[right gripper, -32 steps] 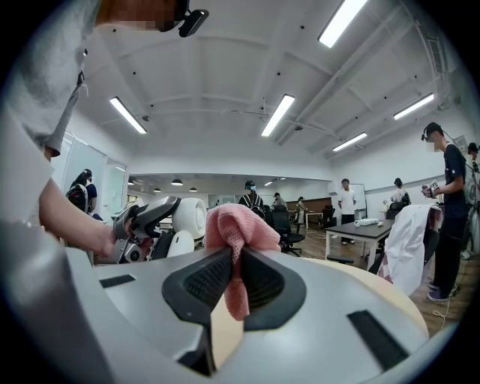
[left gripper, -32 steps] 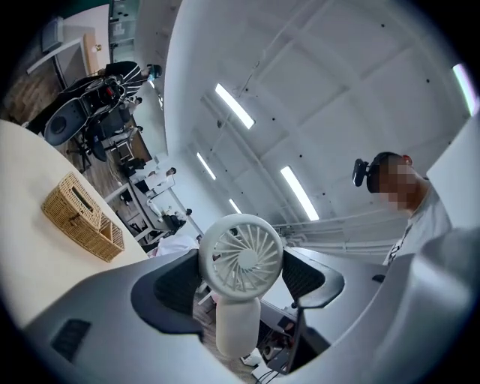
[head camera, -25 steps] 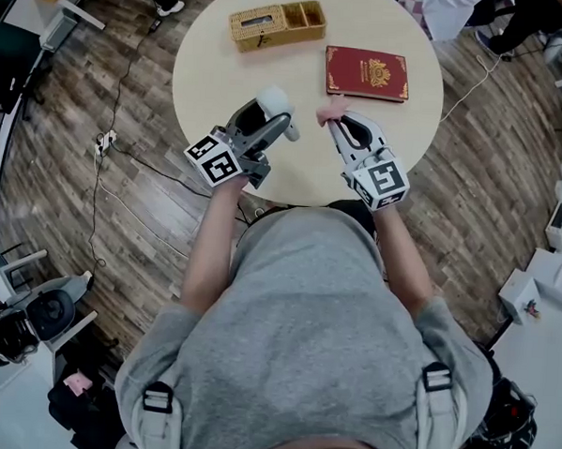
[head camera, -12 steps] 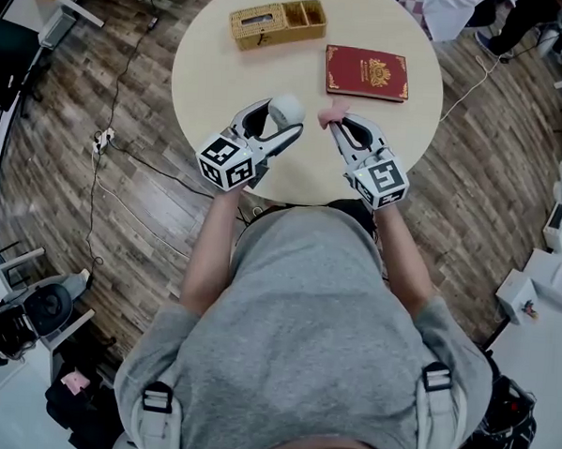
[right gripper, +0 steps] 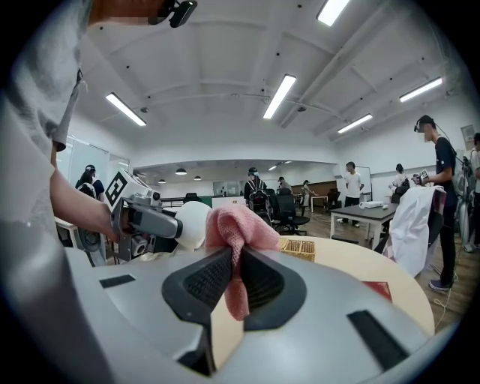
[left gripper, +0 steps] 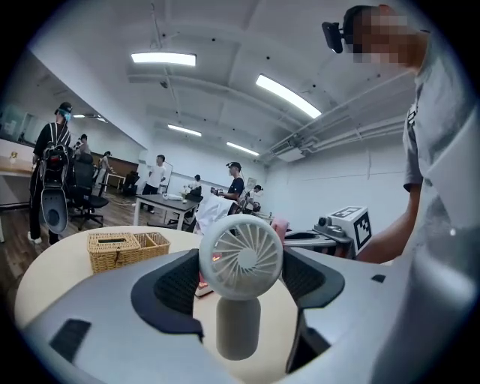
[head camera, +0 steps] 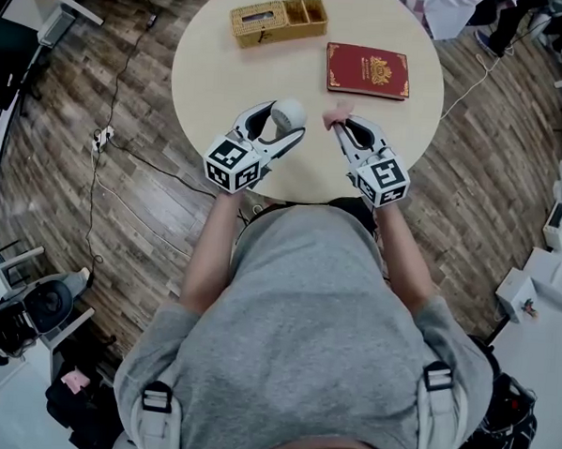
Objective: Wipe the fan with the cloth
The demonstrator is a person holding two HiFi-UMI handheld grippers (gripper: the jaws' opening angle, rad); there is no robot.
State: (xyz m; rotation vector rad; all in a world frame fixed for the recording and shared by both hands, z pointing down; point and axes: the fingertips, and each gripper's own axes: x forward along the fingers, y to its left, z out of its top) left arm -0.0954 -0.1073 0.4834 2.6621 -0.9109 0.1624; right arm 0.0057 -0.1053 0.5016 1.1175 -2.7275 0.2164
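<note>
fan (left gripper: 240, 259) gripped by left gripper (head camera: 283, 122), pink cloth (right gripper: 238, 223) pinched in right gripper (right gripper: 234, 264)

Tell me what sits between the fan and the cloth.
Nothing: in the head view, only bare table shows in the gap between the fan and the cloth.

Across your round counter (head camera: 214, 75), a woven basket (head camera: 277, 23) sits at the far side. Its left part is lidded with a slot and its right part is open. Right of it and apart lies a red book (head camera: 368, 71) with a gold emblem, flat. Beside the counter, a corded power strip (head camera: 103, 142) lies on the wood-plank floor (head camera: 57, 188). Beyond, people (left gripper: 235, 187) stand among desks and office chairs (left gripper: 82, 196) under strip lights (right gripper: 279, 96).
</note>
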